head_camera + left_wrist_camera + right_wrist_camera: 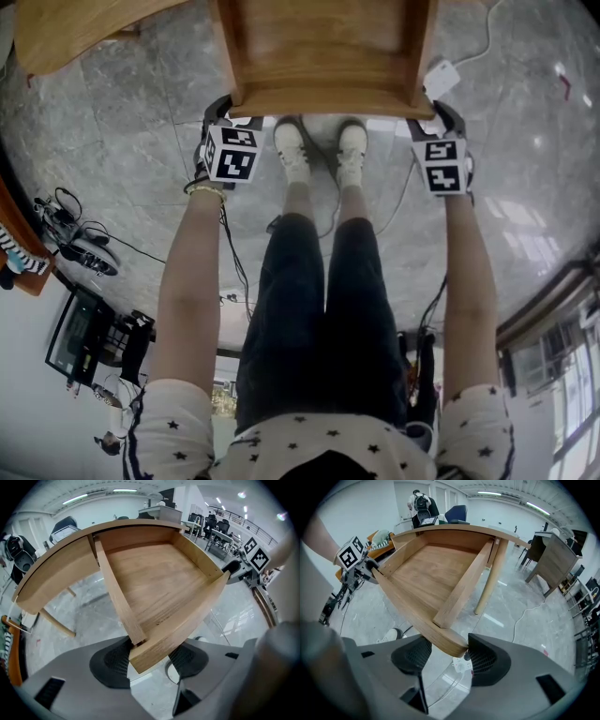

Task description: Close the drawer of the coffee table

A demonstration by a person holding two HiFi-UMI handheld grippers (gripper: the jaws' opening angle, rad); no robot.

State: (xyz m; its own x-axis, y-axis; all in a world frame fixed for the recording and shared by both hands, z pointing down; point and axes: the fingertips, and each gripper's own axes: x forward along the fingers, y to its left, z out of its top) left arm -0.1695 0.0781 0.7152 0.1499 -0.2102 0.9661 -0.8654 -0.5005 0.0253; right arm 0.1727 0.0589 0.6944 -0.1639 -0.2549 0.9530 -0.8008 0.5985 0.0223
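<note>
Floor: grey stone-look tiles (pixel 112 122) lie under everything in your head view.
Coffee table: the light wooden coffee table (pixel 56 573) has a curved top. One round table leg (pixel 490 581) shows in your right gripper view.
Drawer: the drawer (pixel 323 47) stands pulled out of the table towards you. Its bare wooden bottom is in plain sight, and its front panel is the part nearest your feet.
Your body: you stand facing the drawer in dark trousers. Both arms reach straight down to the front panel, one to each end.
Left gripper: your left gripper (pixel 150 660) is at the front panel's left corner. Its jaws are spread wide and the corner sits between the two pads, which straddle it rather than squeeze it.
Right gripper: your right gripper (pixel 445 660) is at the right corner. Its jaws are also wide apart. The corner's end touches the right pad, and there is a gap on the other side.
Shoes: your white shoes (pixel 292 145) are just beside the front panel, between the grippers.
Power strip: a white power strip (pixel 441 77) lies on the floor near the right gripper.
</note>
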